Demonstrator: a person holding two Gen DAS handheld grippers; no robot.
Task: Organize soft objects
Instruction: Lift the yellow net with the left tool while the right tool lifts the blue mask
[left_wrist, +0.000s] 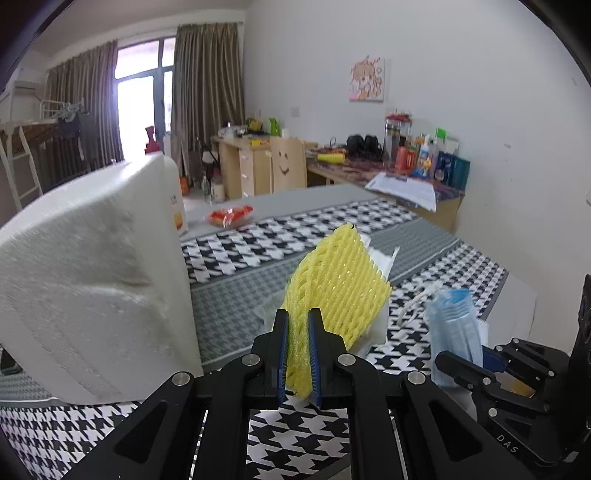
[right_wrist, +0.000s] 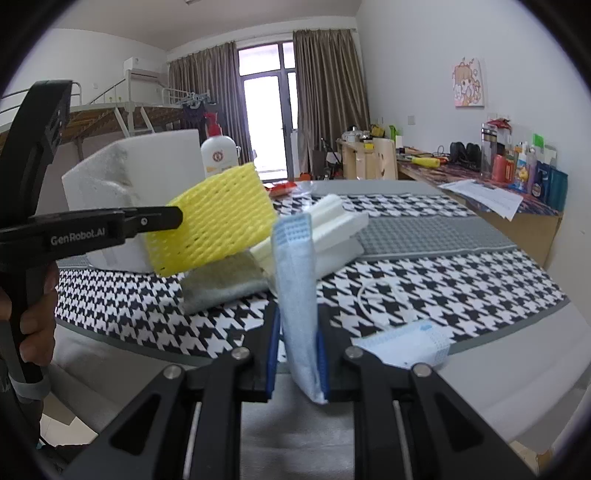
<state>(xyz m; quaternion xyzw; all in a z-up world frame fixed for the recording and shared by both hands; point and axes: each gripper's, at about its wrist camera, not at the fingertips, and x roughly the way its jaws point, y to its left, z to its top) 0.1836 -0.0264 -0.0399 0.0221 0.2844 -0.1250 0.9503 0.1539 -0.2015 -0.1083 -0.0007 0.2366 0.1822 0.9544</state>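
My left gripper (left_wrist: 298, 325) is shut on a yellow foam net sleeve (left_wrist: 338, 284) and holds it above the houndstooth table cloth (left_wrist: 295, 439). The sleeve also shows in the right wrist view (right_wrist: 214, 218), with the left gripper (right_wrist: 173, 218) at its left edge. My right gripper (right_wrist: 297, 325) is shut on a folded light blue face mask (right_wrist: 297, 280), held upright; it shows in the left wrist view (left_wrist: 456, 325) at the right. White foam pieces (right_wrist: 332, 236) and a grey cloth (right_wrist: 221, 284) lie on the table behind.
A large white foam block (left_wrist: 92, 277) stands close on the left. Another blue mask (right_wrist: 410, 347) and a white cord (right_wrist: 380, 295) lie at the front right. A lotion bottle (right_wrist: 218, 155) and a red packet (left_wrist: 231, 216) sit farther back. A cluttered desk (right_wrist: 498, 173) lines the right wall.
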